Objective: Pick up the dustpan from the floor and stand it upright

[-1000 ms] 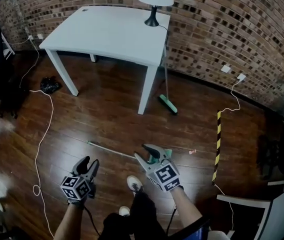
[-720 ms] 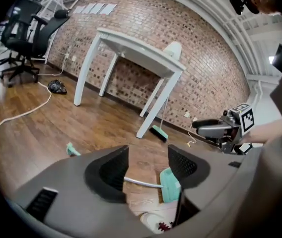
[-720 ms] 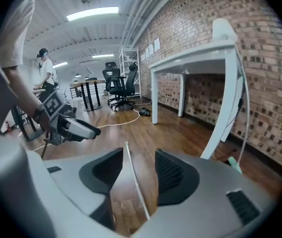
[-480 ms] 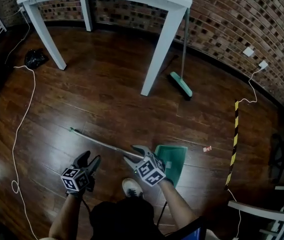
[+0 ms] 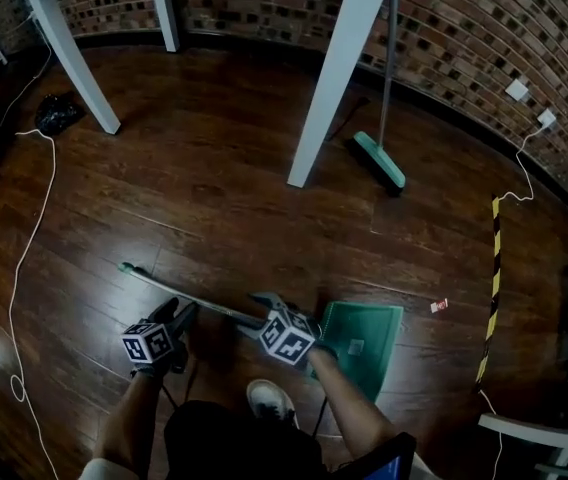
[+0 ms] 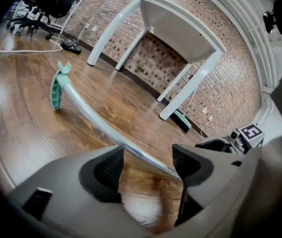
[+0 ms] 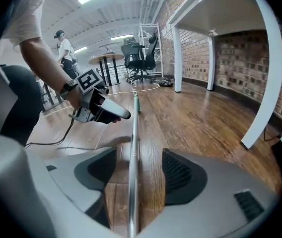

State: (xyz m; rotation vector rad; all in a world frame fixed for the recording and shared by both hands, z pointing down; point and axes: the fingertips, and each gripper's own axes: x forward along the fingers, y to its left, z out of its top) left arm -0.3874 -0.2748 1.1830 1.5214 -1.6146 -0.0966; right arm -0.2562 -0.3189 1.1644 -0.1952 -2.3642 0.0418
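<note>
The dustpan lies flat on the wooden floor: a green pan [image 5: 362,340] with a long metal handle [image 5: 189,292] that ends in a green tip [image 5: 125,267]. My left gripper [image 5: 181,314] is low over the middle of the handle, and my right gripper [image 5: 260,302] is over the handle near the pan. In the left gripper view the handle [image 6: 86,113] crosses between the open jaws of the left gripper [image 6: 146,165]. In the right gripper view the handle [image 7: 134,128] runs straight between the open jaws of the right gripper [image 7: 133,170] without touching the pads. Both pairs of jaws have just been opening.
White table legs [image 5: 332,78] stand ahead, with a green broom [image 5: 380,160] leaning behind them at the brick wall. A white cable [image 5: 26,218] runs along the left, a black-and-yellow strip [image 5: 491,293] lies at the right. My shoe [image 5: 270,400] is just behind the handle.
Both grippers have come down to the dustpan handle and their jaws stand wider. The head view has dropped closer to the floor, so the tabletop has left the picture.
</note>
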